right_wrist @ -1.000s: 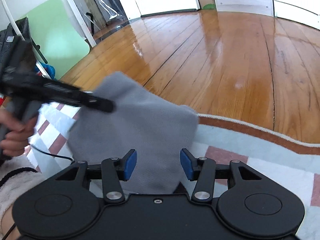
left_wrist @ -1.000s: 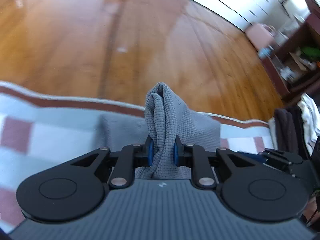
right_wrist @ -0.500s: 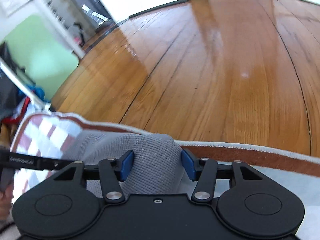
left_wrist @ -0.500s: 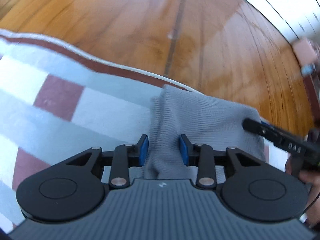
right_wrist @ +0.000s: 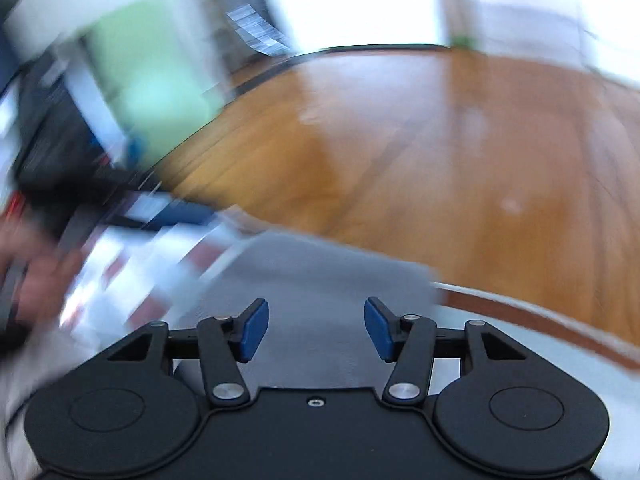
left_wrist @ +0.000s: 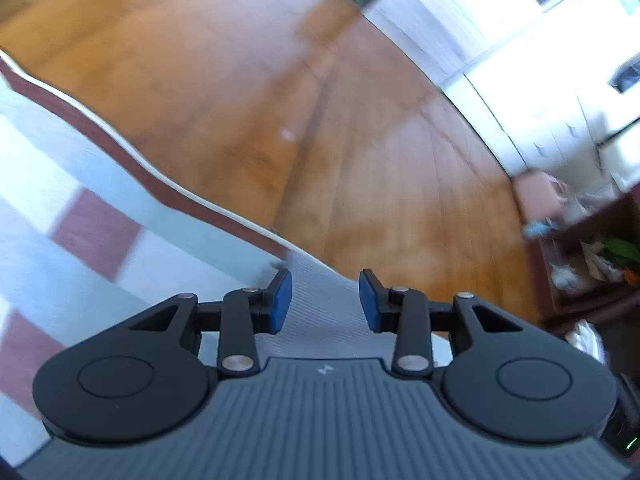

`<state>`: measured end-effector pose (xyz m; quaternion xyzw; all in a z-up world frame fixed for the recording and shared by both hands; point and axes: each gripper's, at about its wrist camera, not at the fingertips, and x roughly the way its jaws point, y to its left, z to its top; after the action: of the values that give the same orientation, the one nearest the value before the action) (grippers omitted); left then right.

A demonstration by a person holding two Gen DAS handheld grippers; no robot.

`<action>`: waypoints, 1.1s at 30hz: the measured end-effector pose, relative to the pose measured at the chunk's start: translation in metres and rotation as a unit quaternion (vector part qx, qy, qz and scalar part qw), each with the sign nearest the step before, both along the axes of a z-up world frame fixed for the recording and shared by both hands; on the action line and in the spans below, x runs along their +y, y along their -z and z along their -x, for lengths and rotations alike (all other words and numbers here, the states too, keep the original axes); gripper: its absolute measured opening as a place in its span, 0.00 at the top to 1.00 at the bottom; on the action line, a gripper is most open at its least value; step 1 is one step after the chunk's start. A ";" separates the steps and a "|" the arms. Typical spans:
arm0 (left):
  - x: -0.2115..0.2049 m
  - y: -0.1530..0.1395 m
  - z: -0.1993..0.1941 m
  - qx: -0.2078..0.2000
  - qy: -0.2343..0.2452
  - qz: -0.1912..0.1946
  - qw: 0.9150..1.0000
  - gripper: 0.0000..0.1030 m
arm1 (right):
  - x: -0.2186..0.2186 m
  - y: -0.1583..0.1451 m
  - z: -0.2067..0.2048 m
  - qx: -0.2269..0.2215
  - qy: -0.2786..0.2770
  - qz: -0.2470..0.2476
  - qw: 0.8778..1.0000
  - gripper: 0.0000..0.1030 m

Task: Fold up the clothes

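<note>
A grey knit garment (left_wrist: 324,312) lies flat on a checked blanket (left_wrist: 60,184), its corner showing between my left fingers. My left gripper (left_wrist: 325,302) is open and hovers over the garment without gripping it. In the right wrist view the same grey garment (right_wrist: 320,276) lies spread below my right gripper (right_wrist: 316,330), which is open and empty. The right wrist view is heavily blurred. A hand with the other gripper (right_wrist: 36,272) shows blurred at its left edge.
The blanket has pale blue and maroon squares and a maroon border (left_wrist: 132,160). Beyond it is a glossy wooden floor (left_wrist: 360,140). A dark shelf with clutter (left_wrist: 592,264) stands at the right. A green panel (right_wrist: 152,80) and dark items stand at the left.
My left gripper let go of the grey garment and opened wider. The garment went from bunched up and lifted to lying flat. Both grippers pulled back and swung, blurring the views.
</note>
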<state>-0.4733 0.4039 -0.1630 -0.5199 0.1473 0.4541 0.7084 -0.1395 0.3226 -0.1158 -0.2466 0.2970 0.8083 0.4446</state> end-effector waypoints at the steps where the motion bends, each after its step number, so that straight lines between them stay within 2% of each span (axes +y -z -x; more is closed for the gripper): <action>1: 0.000 0.002 -0.009 0.025 0.020 0.007 0.999 0.66 | -0.003 0.003 0.016 -0.027 -0.024 -0.005 0.999 0.43; 4: -0.005 0.018 -0.037 0.111 0.074 0.048 0.990 0.66 | -0.001 0.032 0.046 -0.059 -0.041 0.030 0.997 0.44; 5: -0.006 0.024 -0.042 0.146 0.074 0.065 0.984 0.65 | -0.001 0.040 0.051 -0.071 -0.031 0.060 0.995 0.45; 6: -0.006 0.024 -0.039 0.179 0.055 0.070 0.980 0.61 | 0.000 0.049 0.056 -0.081 -0.021 0.089 0.992 0.44; 7: -0.007 0.024 -0.036 0.212 0.035 0.073 0.974 0.61 | -0.004 0.046 0.053 -0.046 -0.029 0.111 0.992 0.45; 9: -0.007 0.011 -0.027 0.262 -0.010 0.045 0.964 0.61 | -0.012 0.040 0.046 0.026 -0.045 0.154 0.987 0.47; 11: -0.004 0.005 -0.017 0.260 -0.029 0.029 0.965 0.60 | -0.014 0.031 0.027 0.100 -0.053 0.169 0.979 0.47; 12: -0.002 0.003 -0.013 0.252 -0.036 0.022 0.967 0.60 | -0.012 0.026 0.019 0.098 -0.038 0.147 0.983 0.46; 14: 0.002 0.007 -0.007 0.161 -0.026 0.028 0.986 0.59 | 0.003 0.016 -0.002 0.065 0.013 0.105 0.992 0.46; 17: 0.012 0.016 -0.016 0.096 0.005 0.041 0.995 0.57 | 0.025 0.019 -0.040 0.092 0.083 0.099 0.987 0.42; 18: 0.017 0.019 -0.019 0.068 0.022 0.045 0.996 0.52 | 0.033 0.025 -0.052 0.106 0.107 0.108 0.983 0.41; 19: 0.023 0.026 -0.016 0.017 0.030 0.055 0.998 0.52 | 0.038 0.032 -0.058 0.117 0.126 0.107 0.979 0.41; 20: 0.027 0.030 -0.015 -0.017 0.028 0.061 0.998 0.52 | 0.043 0.039 -0.064 0.127 0.146 0.107 0.975 0.41; 23: 0.041 0.039 -0.019 0.002 0.026 0.055 0.998 0.55 | 0.059 0.057 -0.071 0.161 0.188 0.088 0.965 0.42; 24: 0.044 0.045 -0.022 0.031 0.027 0.059 0.997 0.56 | 0.064 0.062 -0.071 0.160 0.189 0.095 0.964 0.52; 25: 0.048 0.053 -0.026 0.057 0.030 0.074 0.995 0.55 | 0.066 0.068 -0.069 0.155 0.188 0.104 0.964 0.55; 27: 0.049 0.068 -0.033 0.105 0.031 0.104 0.989 0.50 | 0.073 0.075 -0.071 0.147 0.183 0.103 0.967 0.56; 30: 0.050 0.068 -0.032 0.109 0.025 0.102 0.989 0.47 | 0.086 0.083 -0.073 0.146 0.180 0.117 0.966 0.55; 32: 0.050 0.064 -0.032 0.129 0.021 0.094 0.987 0.43 | 0.088 0.083 -0.078 0.155 0.179 0.128 0.963 0.54; 33: 0.049 0.061 -0.032 0.138 0.015 0.092 0.986 0.41 | 0.090 0.082 -0.080 0.160 0.182 0.135 0.961 0.51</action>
<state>-0.4411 0.4525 -0.2236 -0.5129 0.2931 0.4952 0.6370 -0.0596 0.4124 -0.1977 -0.1136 0.5104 0.6950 0.4935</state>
